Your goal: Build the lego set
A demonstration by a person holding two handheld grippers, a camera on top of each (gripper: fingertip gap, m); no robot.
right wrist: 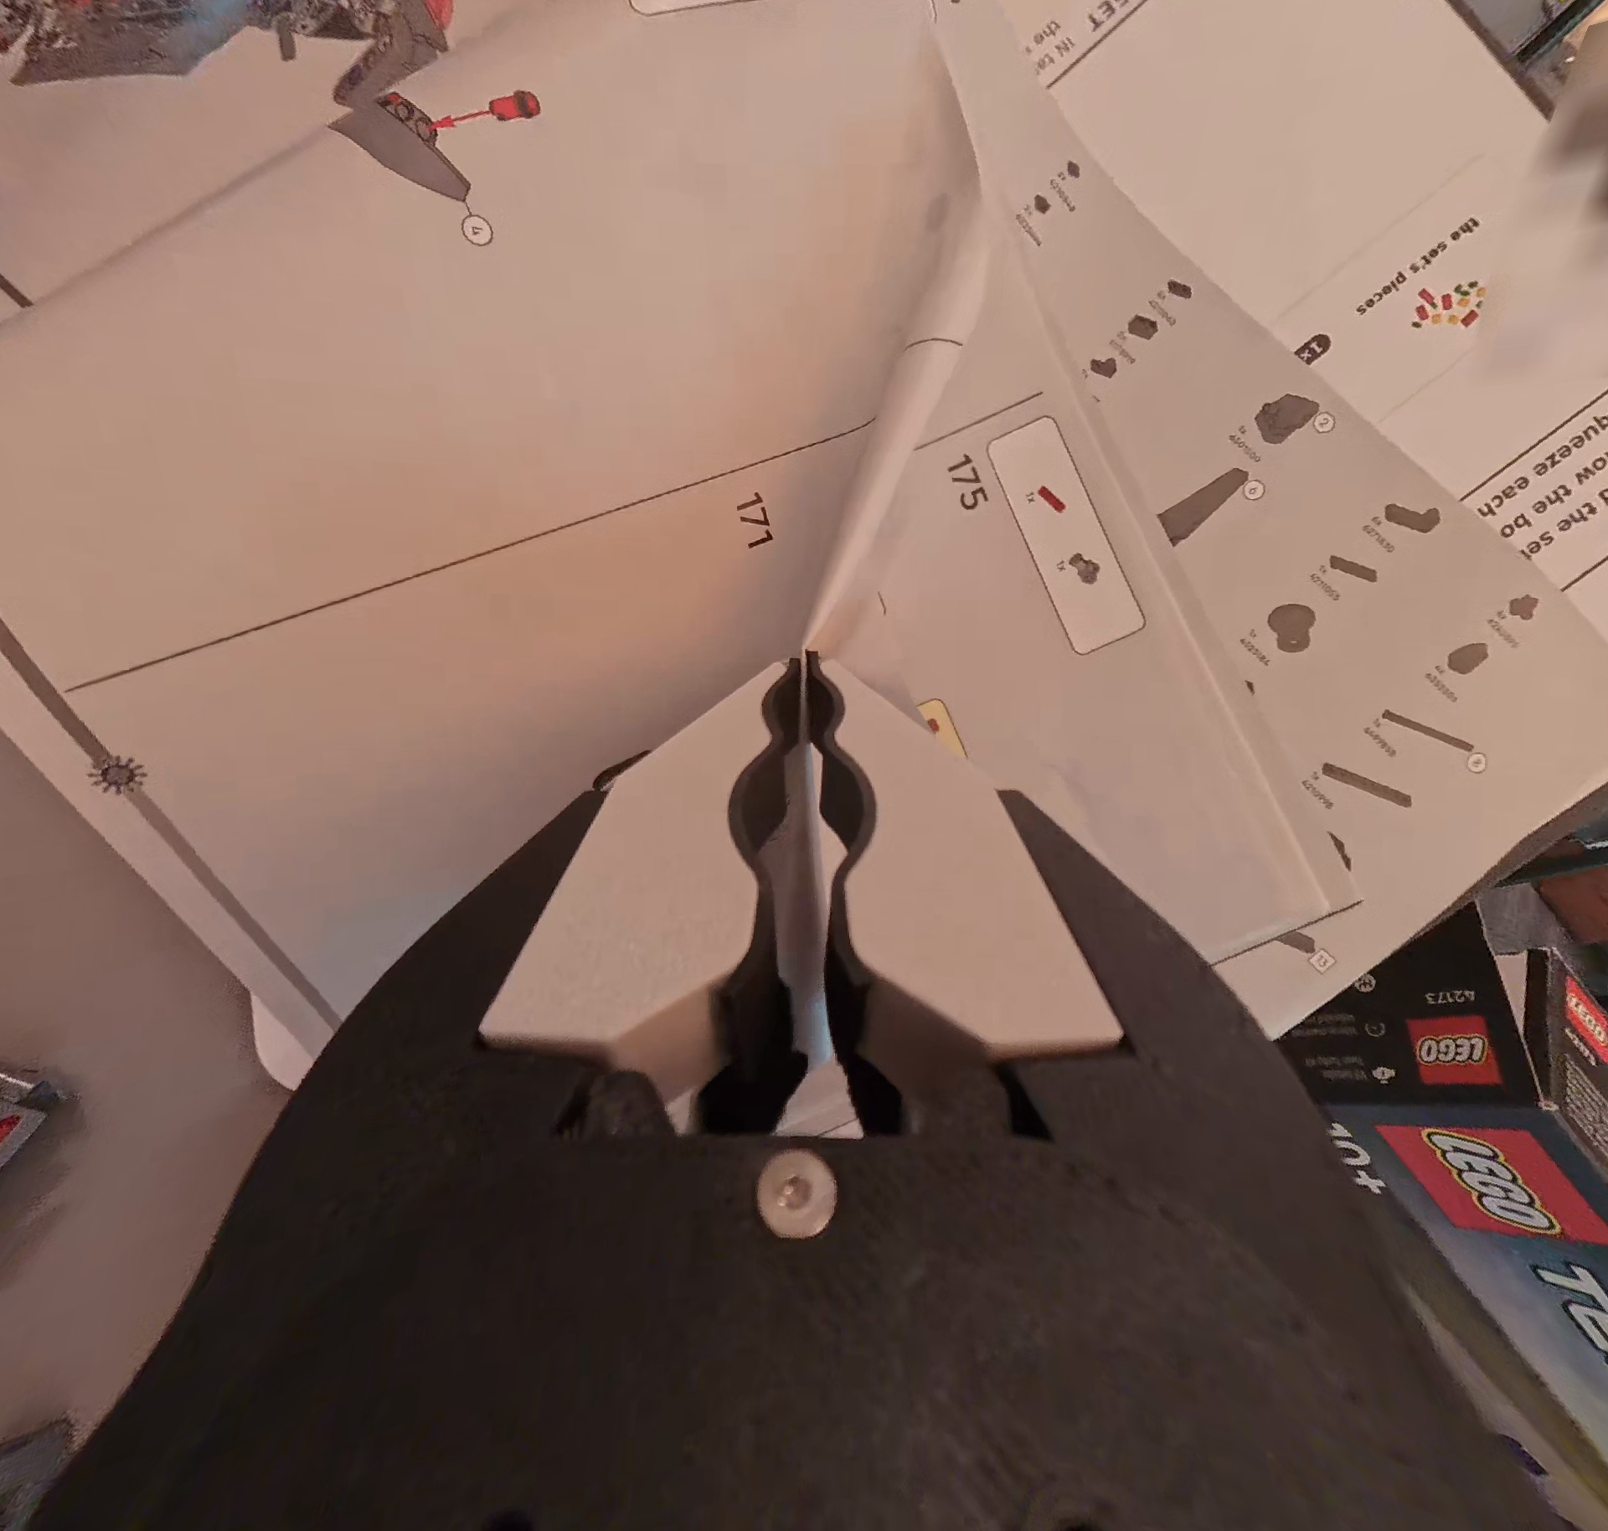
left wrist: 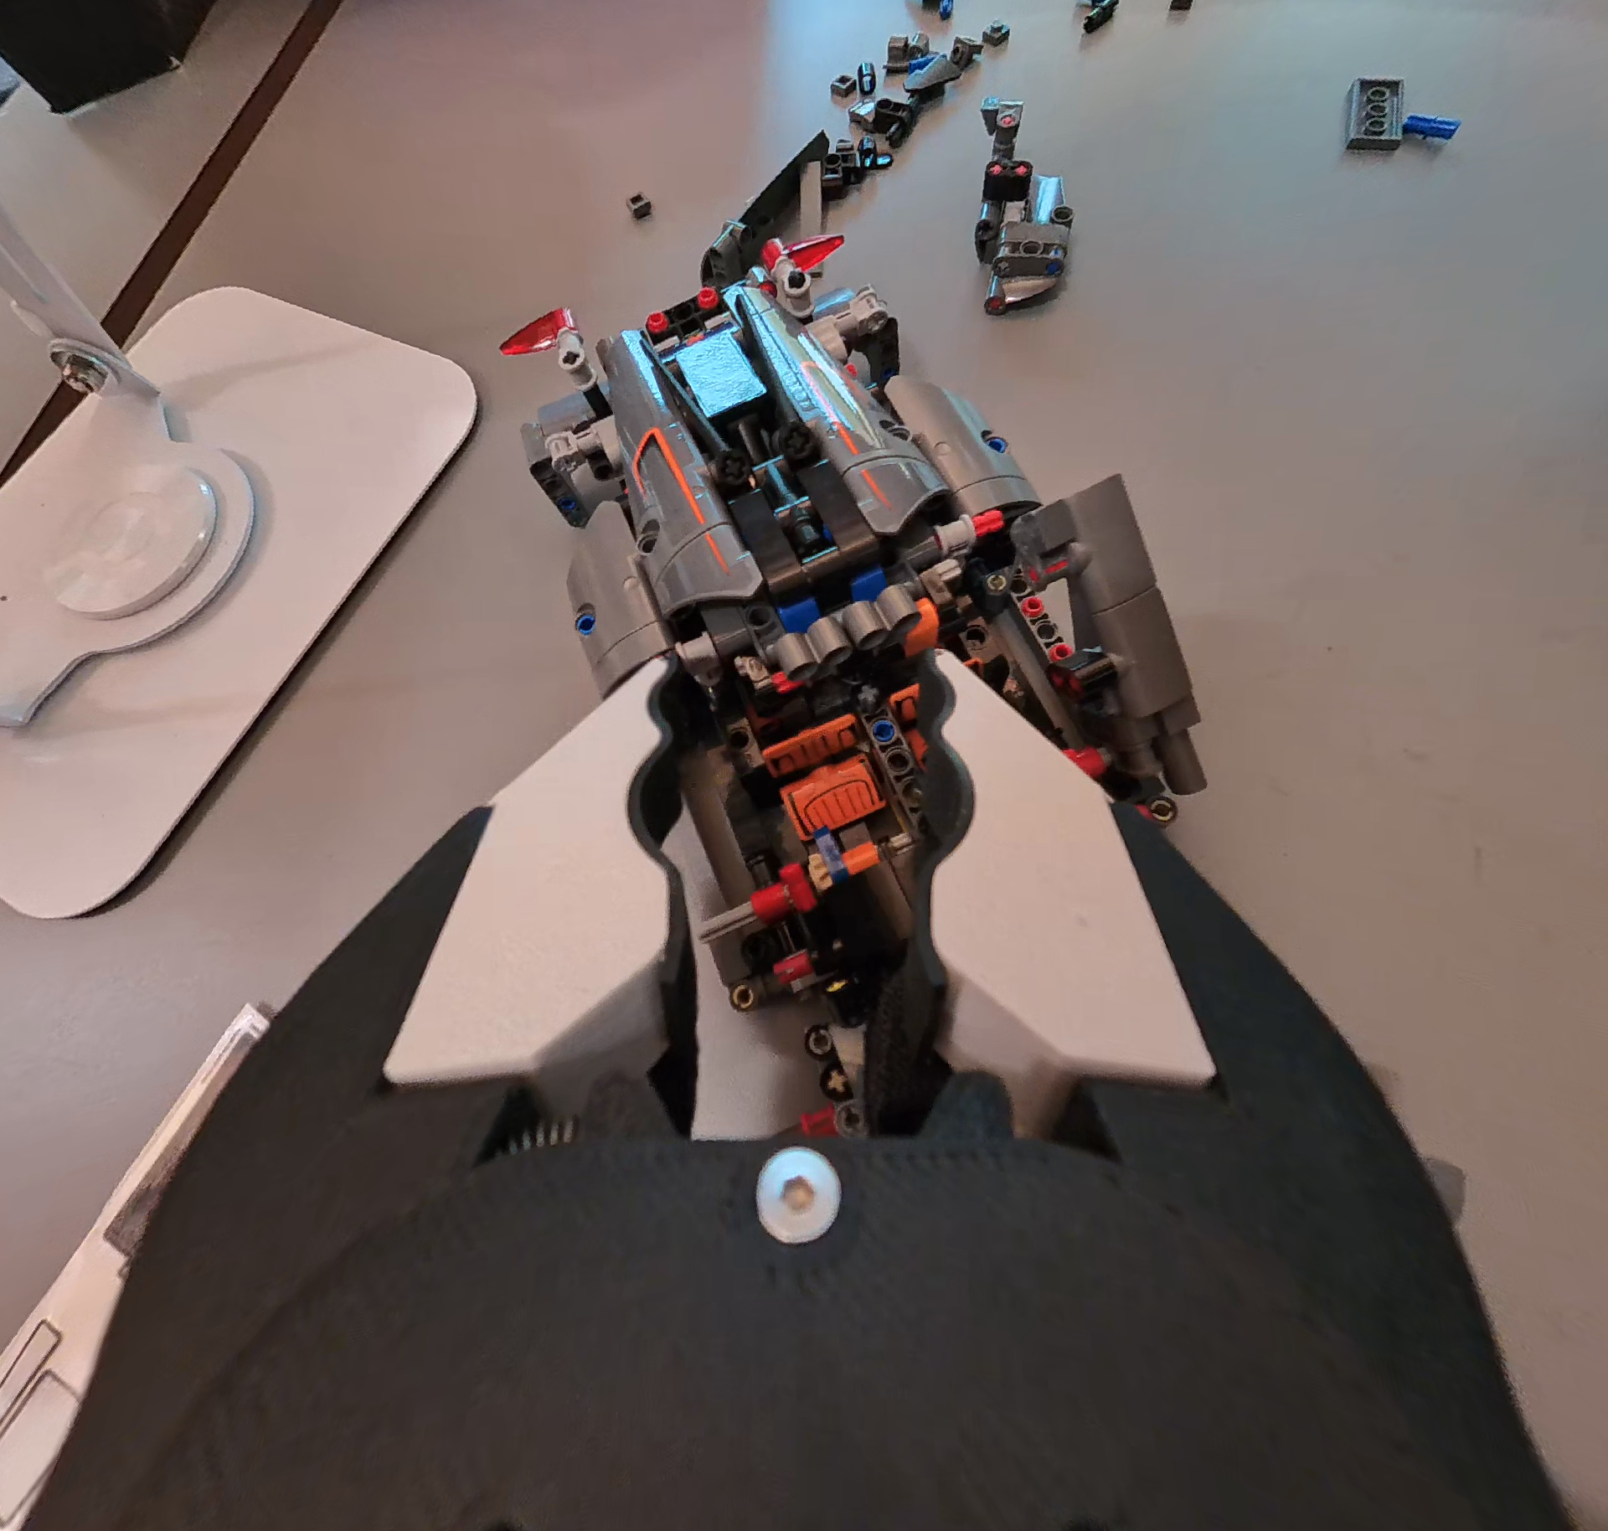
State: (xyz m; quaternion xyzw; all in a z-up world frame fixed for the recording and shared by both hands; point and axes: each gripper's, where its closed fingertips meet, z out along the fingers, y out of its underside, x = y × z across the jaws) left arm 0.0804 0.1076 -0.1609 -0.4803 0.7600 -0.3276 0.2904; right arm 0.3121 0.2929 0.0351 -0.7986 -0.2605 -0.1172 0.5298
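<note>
In the left wrist view, a half-built grey, black and orange lego car (left wrist: 766,480) lies on the grey table. My left gripper (left wrist: 800,680) is shut on the car's near end, its white fingers (left wrist: 557,863) on either side of the orange and black frame. In the right wrist view, the white instruction booklet (right wrist: 435,410) lies open. My right gripper (right wrist: 802,663) is shut on the edge of a page (right wrist: 896,462), which stands up between the two sides of the booklet.
Several loose lego pieces (left wrist: 914,71) and a small grey sub-assembly (left wrist: 1022,227) lie beyond the car. A white stand base (left wrist: 200,532) sits at left. Lego boxes (right wrist: 1470,1141) lie right of the booklet, and a printed sheet (right wrist: 1305,140) lies beyond it. From the left gripper's tips to the small grey sub-assembly (left wrist: 1022,227) is close to 20 centimeters.
</note>
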